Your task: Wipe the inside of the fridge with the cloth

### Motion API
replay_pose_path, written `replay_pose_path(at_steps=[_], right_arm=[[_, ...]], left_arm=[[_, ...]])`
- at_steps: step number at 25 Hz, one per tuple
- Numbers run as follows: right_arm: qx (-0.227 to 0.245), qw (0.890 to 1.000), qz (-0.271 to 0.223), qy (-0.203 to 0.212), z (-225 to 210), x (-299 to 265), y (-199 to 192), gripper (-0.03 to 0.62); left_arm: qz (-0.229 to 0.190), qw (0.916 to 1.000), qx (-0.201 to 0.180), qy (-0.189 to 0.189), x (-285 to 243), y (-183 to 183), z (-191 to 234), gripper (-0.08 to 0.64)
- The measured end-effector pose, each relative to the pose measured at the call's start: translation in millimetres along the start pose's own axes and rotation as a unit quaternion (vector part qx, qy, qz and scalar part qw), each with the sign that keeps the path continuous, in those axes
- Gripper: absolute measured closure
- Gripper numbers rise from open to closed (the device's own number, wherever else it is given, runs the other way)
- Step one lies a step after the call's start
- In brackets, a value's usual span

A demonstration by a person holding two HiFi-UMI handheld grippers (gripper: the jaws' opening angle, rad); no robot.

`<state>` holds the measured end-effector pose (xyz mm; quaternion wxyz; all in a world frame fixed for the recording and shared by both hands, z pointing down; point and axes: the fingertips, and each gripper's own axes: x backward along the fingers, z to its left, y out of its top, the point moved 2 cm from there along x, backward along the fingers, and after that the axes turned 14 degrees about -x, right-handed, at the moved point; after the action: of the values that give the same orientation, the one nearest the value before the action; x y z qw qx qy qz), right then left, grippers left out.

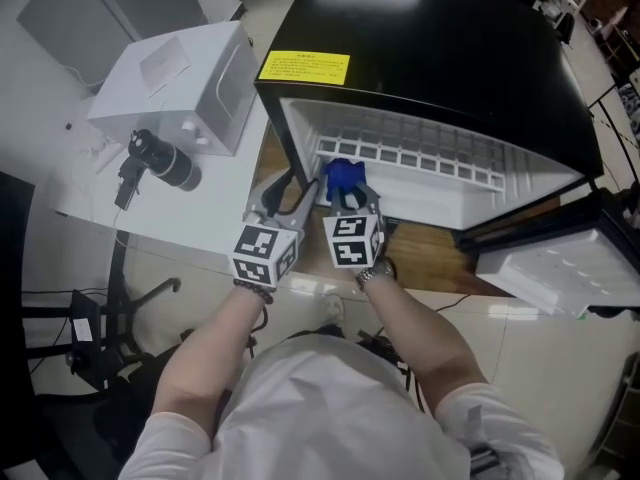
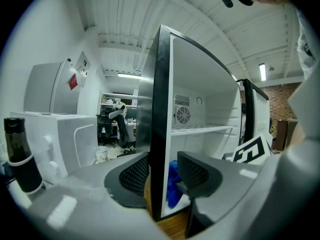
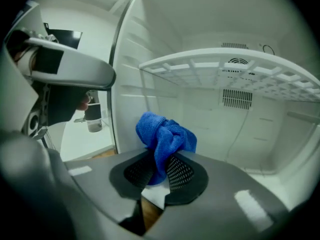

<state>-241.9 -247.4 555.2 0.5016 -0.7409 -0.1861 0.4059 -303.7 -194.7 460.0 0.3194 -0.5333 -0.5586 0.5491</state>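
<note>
The right tool is clamped on the blue cloth. Its two pads pinch the lower fold, and the rest of the cloth bunches up and forward past the tips. In the head view this tool reaches into the open black fridge at the front left corner of the white interior, with the cloth below the wire shelf. Whether the cloth touches the fridge lining cannot be told.

The left tool is empty, its jaws apart on either side of the front edge of the fridge's left wall. A gap at the inner pad shows the cloth just inside that wall.
</note>
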Motion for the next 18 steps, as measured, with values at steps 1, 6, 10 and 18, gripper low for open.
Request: replay_pose_path(at_steps=[1, 6, 10, 18], right_arm=[[0.001, 1.0, 0.004, 0.003, 3, -2, -3, 0.54], [0.008, 0.999, 0.035, 0.008, 10, -9, -30, 0.54], [0.013, 0.998, 0.058, -0.01, -1, -10, -49, 0.54], [0.008, 0.997, 0.067, -0.048, -38, 3, -60, 0.54]], left_arm=[[-0.001, 1.0, 0.001, 0.0, 0, 0, 0, 0.388], [-0.002, 1.0, 0.001, -0.005, 0, 0, -1, 0.384], [-0.004, 1.0, -0.002, -0.006, 1, 0, -1, 0.385], [-0.008, 1.0, 0.003, 0.001, 3, -1, 0, 0.394]])
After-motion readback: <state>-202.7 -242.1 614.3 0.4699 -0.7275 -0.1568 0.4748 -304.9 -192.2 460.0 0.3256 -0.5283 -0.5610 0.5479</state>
